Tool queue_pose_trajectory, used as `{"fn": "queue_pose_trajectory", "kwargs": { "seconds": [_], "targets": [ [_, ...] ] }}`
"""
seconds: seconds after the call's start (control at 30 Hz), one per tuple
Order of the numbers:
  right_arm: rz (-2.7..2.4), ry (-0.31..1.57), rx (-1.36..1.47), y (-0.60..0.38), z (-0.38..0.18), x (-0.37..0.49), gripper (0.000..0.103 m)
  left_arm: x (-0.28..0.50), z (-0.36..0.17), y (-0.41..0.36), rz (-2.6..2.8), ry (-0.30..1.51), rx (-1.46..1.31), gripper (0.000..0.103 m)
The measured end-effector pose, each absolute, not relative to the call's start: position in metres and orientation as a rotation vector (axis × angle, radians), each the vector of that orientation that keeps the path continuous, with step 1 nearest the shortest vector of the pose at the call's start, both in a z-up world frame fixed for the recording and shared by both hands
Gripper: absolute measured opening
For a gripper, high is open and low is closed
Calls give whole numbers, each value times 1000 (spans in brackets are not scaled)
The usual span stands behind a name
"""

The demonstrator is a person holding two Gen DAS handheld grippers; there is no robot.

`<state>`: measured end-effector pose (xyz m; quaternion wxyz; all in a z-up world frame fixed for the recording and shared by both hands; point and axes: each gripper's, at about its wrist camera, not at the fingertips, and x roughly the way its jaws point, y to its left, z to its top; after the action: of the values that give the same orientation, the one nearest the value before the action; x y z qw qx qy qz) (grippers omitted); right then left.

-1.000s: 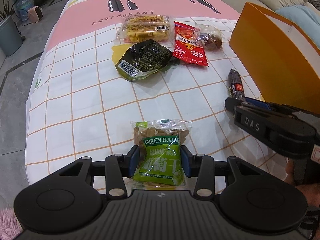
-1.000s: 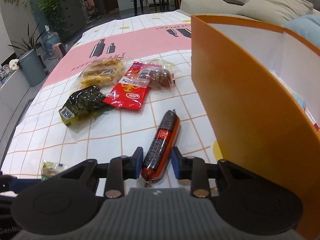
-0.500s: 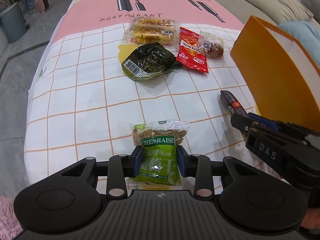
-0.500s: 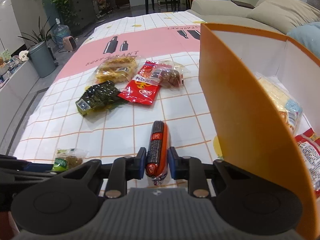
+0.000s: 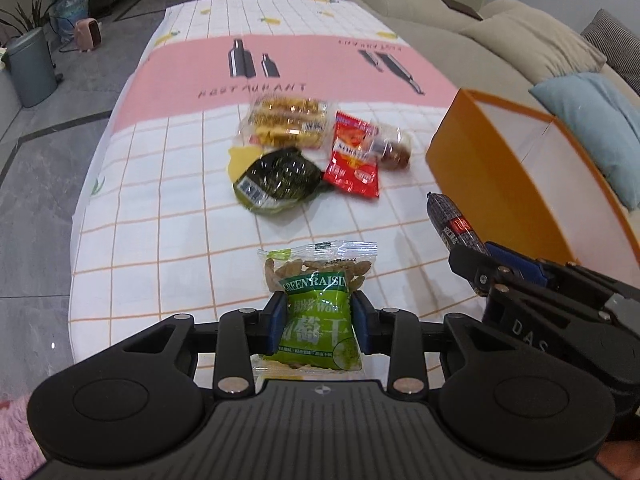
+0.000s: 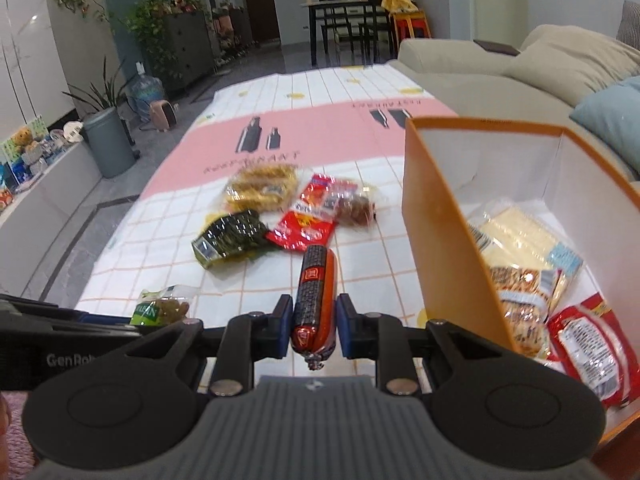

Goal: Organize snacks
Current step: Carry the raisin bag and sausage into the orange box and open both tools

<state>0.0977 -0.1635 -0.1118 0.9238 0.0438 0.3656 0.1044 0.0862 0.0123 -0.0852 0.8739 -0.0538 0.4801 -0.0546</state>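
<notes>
The left gripper (image 5: 319,322) clamps a green raisin packet (image 5: 316,308) above the checked surface (image 5: 180,208). The right gripper (image 6: 311,326) pinches a red sausage stick (image 6: 316,292) just beside the orange box (image 6: 448,240), which already contains several snack packs. Four other snacks lie clustered farther back on the surface.

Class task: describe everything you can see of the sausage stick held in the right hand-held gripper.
The sausage is a slim stick in glossy red-orange film with a dark patterned label band and a crimped near end. The right hand-held gripper pinches its lower part between blue pads. It points away, towards the snacks, beside the orange box.
</notes>
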Motion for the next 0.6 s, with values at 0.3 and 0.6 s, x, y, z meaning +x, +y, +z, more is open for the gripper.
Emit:
{"fn": "queue_pose_trajectory", "kwargs": {
  "seconds": [0.3,0.6],
  "targets": [
    [221,643,92,-187,-70,86,21,101,-37,-17,-194,932,-96,38],
    [171,612,64,-255,-39,103,21,143,-4,-90,-341,890,-6,38]
  ]
}}
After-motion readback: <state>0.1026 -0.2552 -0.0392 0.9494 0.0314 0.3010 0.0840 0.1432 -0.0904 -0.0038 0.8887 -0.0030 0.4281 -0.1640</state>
